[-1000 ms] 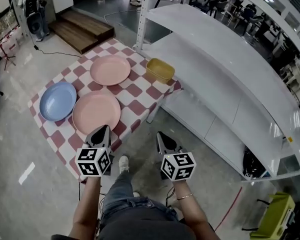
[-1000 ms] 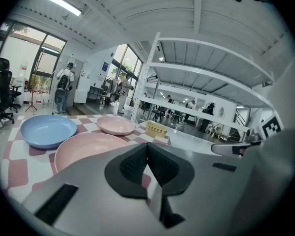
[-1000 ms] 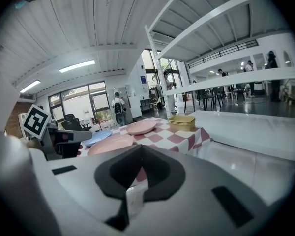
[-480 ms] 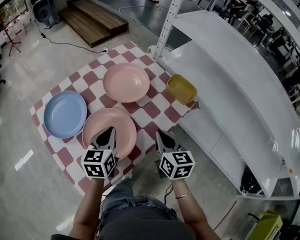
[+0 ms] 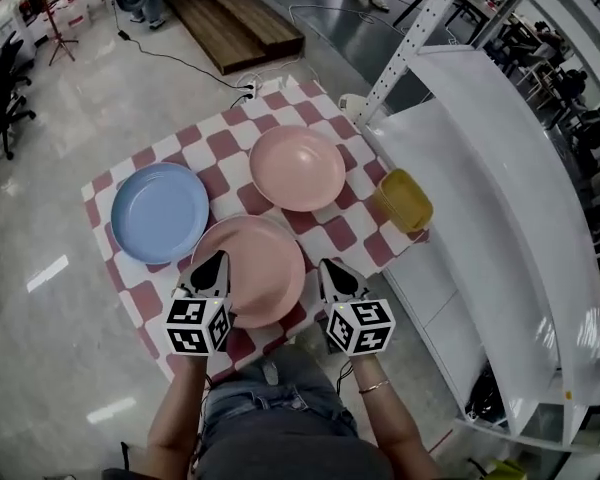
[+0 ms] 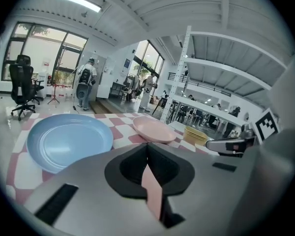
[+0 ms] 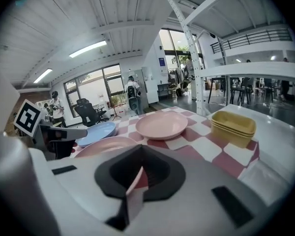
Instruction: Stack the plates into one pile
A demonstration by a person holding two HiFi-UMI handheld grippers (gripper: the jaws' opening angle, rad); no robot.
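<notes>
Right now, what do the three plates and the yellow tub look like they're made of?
Blue plate: probably plastic or melamine; flat pastel colour, matte with a soft sheen. Near pink plate and far pink plate: same look, likely the same material. Yellow tub: likely plastic; thin walls, uniform colour, seemingly several nested. Ceramic cannot be ruled out for the plates.

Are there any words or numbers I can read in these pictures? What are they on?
No text can be read anywhere.
Patterns on the left marker cube and right marker cube: black-and-white squares, no letters.
Print on the small blue sign on the far wall: too small to read.
Nothing printed on the blue plate, near pink plate, far pink plate or yellow tub.
</notes>
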